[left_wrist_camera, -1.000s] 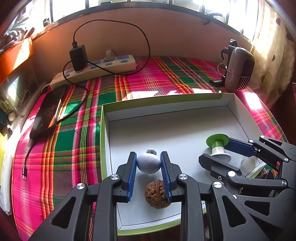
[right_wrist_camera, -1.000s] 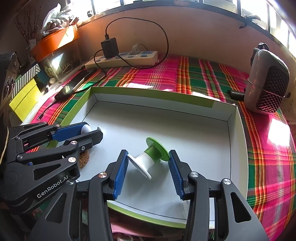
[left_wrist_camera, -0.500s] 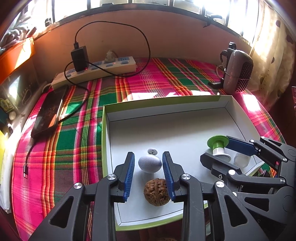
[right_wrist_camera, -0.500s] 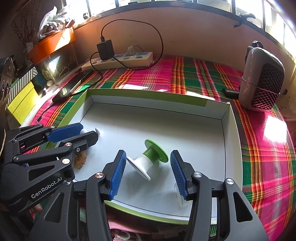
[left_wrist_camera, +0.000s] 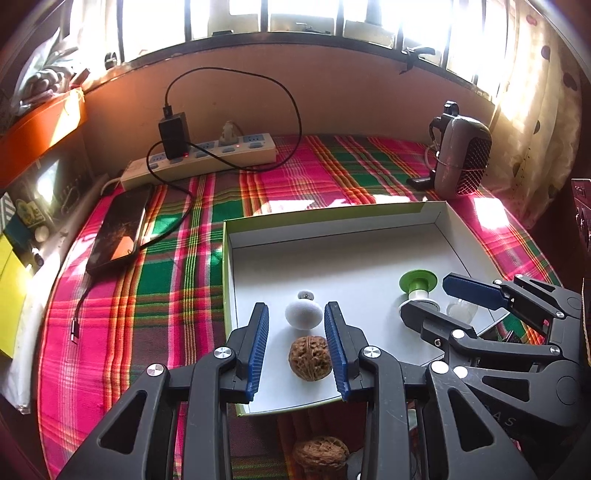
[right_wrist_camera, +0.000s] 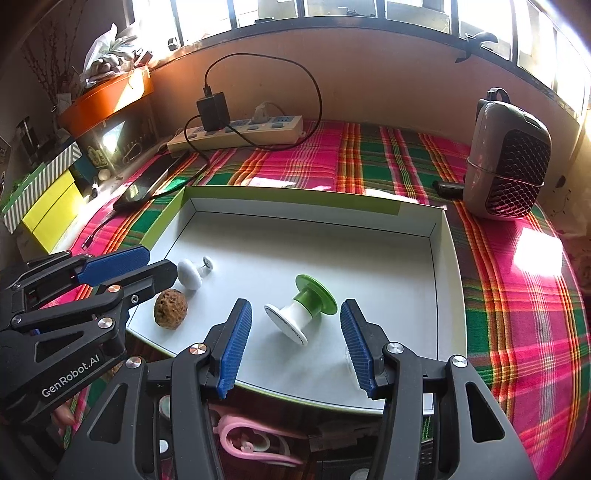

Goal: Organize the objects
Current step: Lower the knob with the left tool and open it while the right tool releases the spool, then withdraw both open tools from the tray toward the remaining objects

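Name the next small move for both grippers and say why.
Probably lift both grippers clear. The left gripper stands open around the white knob and walnut, the right gripper open around the green spool; all lie in the tray.

A row of barred windows [left_wrist_camera: 303,16] runs along the far side, letting in hard sunlight that blows out the glass. Below them stands a plain tan wall [right_wrist_camera: 388,74]. The surface [left_wrist_camera: 332,173] wears a plaid cloth of pink, green and red, with bright sun patches on its right part. A pale curtain [left_wrist_camera: 535,110] with dark dots hangs at the far right. At the far left an orange shelf [right_wrist_camera: 107,99] holds a bag and loose clutter, with twigs rising behind it. Beneath it, yellow boxes [right_wrist_camera: 48,210] under a striped lid sit by a dim cluttered ledge.
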A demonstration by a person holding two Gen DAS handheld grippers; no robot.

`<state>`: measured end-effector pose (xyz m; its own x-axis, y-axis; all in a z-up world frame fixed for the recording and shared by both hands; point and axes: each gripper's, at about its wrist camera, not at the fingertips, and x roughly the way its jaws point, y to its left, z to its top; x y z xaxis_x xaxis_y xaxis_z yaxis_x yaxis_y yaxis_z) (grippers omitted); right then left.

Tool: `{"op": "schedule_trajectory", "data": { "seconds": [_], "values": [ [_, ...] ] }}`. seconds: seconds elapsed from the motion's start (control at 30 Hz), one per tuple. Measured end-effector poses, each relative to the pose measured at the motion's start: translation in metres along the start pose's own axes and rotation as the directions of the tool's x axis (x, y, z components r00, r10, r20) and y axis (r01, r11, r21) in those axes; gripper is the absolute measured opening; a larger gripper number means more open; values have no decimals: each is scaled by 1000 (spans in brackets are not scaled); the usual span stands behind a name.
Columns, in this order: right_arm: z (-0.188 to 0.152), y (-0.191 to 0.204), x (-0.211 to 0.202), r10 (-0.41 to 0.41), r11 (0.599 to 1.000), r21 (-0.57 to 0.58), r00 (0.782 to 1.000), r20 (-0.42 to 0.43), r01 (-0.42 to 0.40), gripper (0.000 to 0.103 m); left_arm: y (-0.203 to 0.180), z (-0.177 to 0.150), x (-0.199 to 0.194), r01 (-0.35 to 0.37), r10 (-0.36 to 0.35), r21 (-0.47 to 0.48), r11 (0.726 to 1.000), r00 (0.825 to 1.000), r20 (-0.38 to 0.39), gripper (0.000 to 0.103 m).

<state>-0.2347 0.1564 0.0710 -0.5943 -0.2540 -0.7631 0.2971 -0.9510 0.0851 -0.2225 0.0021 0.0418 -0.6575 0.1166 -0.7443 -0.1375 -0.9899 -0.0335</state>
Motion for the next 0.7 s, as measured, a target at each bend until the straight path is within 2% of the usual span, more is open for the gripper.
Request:
{"op": "schedule_trajectory", "data": {
  "seconds": [0.7],
  "values": [
    [-29,5,-51,-9,999,41,997,78,6,52,-9,-34,-56,-35,34,12,999,998,61,29]
  ]
}}
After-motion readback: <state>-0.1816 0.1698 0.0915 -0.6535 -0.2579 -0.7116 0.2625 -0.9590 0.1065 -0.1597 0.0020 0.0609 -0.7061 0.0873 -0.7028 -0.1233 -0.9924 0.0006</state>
